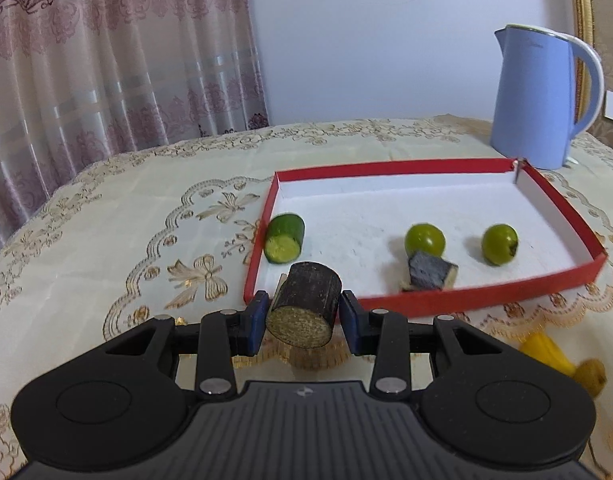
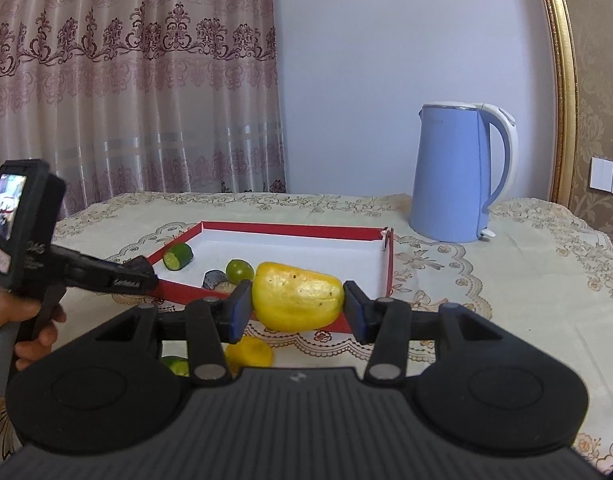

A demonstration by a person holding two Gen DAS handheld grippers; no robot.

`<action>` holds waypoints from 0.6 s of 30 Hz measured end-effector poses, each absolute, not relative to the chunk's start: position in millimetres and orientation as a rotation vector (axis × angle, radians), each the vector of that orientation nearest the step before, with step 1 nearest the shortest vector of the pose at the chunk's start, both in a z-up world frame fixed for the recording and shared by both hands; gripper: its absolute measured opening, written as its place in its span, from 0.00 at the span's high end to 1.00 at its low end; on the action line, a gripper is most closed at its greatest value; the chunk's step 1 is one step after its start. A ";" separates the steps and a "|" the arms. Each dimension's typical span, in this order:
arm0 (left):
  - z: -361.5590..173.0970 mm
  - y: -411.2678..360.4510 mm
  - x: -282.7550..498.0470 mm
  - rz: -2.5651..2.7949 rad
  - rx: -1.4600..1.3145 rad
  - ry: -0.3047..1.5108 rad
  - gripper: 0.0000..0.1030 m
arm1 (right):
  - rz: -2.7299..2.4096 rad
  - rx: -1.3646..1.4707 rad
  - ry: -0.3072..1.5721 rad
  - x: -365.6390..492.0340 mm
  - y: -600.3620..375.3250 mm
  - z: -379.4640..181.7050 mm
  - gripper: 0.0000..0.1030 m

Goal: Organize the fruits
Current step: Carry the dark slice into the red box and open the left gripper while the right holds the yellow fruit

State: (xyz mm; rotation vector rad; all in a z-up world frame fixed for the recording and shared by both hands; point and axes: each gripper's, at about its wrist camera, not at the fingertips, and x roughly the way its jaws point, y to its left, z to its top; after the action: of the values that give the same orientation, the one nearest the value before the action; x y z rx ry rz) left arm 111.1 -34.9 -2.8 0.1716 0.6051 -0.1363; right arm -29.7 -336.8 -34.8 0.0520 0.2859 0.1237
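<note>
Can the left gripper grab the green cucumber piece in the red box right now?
Probably not: the left gripper is already shut on a dark chunk. The cucumber piece lies unblocked in the box.

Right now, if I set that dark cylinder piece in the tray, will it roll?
Probably, if laid sideways: the dark cylinder piece has a round wall like the cucumber piece lying on its side. Stood on its flat cut face in the red tray, it should stay. It looks stiff in the left gripper.

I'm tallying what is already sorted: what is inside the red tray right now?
Inside the red tray: a cucumber piece, two green round fruits and a dark cut chunk. The held dark cylinder covers part of the near corner, so that spot is unseen.
</note>
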 end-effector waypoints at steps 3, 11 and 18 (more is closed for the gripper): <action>-1.7 -40.1 122.2 -0.130 0.175 0.606 0.64 | 0.124 0.049 0.287 -27.8 -336.4 -35.3 0.55; -0.8 -55.3 149.1 -0.108 0.194 0.602 0.64 | 0.126 0.053 0.286 -22.3 -338.0 -36.2 0.55; 7.1 -66.8 166.5 -0.104 0.197 0.585 0.63 | 0.125 0.059 0.290 -13.4 -340.8 -36.7 0.55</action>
State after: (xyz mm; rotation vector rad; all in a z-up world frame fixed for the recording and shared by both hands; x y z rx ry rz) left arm 166.5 -66.8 7.1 0.1968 0.5853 -0.1035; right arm -13.4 -340.8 -36.7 0.0588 0.2900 0.1255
